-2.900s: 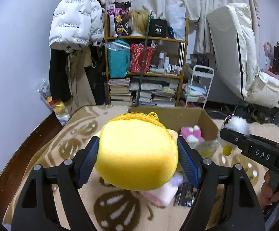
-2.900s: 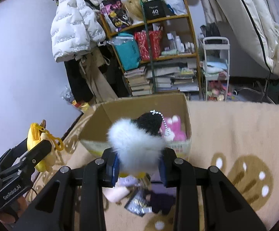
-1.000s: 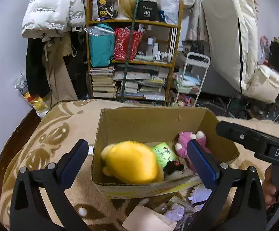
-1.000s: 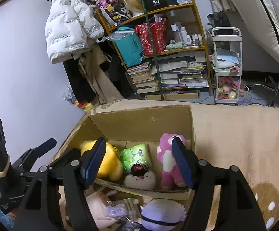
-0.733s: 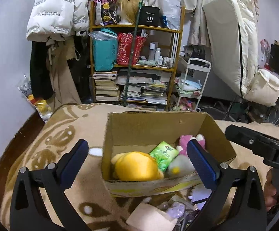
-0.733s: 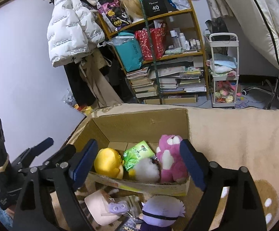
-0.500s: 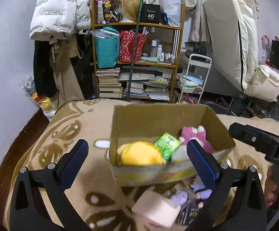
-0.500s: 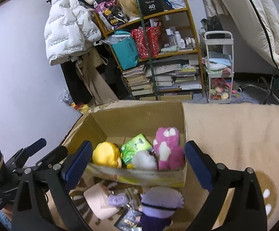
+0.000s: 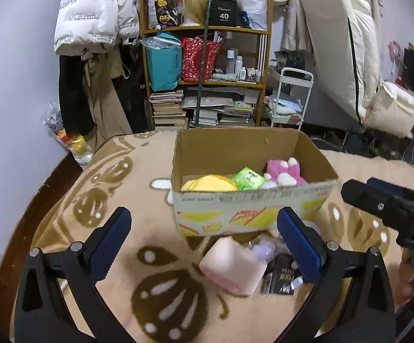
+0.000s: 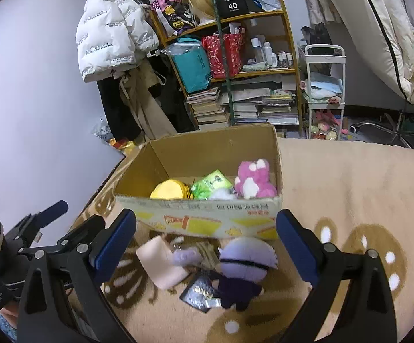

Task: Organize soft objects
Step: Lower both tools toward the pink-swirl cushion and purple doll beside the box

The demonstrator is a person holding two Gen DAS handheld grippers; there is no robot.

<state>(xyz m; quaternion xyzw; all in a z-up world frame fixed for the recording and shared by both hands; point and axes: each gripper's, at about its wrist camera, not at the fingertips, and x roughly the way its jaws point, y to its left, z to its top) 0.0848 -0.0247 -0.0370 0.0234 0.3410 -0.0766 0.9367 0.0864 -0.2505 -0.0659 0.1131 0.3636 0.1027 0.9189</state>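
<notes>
A cardboard box (image 9: 252, 208) (image 10: 207, 220) stands on the patterned blanket. Inside lie a yellow plush (image 9: 209, 184) (image 10: 168, 190), a green packet (image 9: 248, 177) (image 10: 211, 184), a pink plush (image 9: 282, 171) (image 10: 252, 178) and a white fluffy toy (image 10: 221, 194). In front of the box lie a pale pink soft block (image 9: 232, 265) (image 10: 161, 261), a small lilac toy (image 10: 185, 255) and a purple-haired doll (image 10: 245, 265). My left gripper (image 9: 204, 243) is open and empty, near the pink block. My right gripper (image 10: 205, 241) is open and empty above the doll.
A black packet (image 10: 199, 290) lies beside the doll. Behind the box stand a crowded wooden bookshelf (image 9: 207, 65), hanging coats (image 9: 95, 23) and a white trolley (image 9: 291, 100). A folded mattress (image 9: 350, 51) leans at the right. The blanket (image 10: 364, 194) stretches right of the box.
Both grippers let go of their toys into the box, opened wide and drew back; the box now sits farther off and the pile in front of it shows.
</notes>
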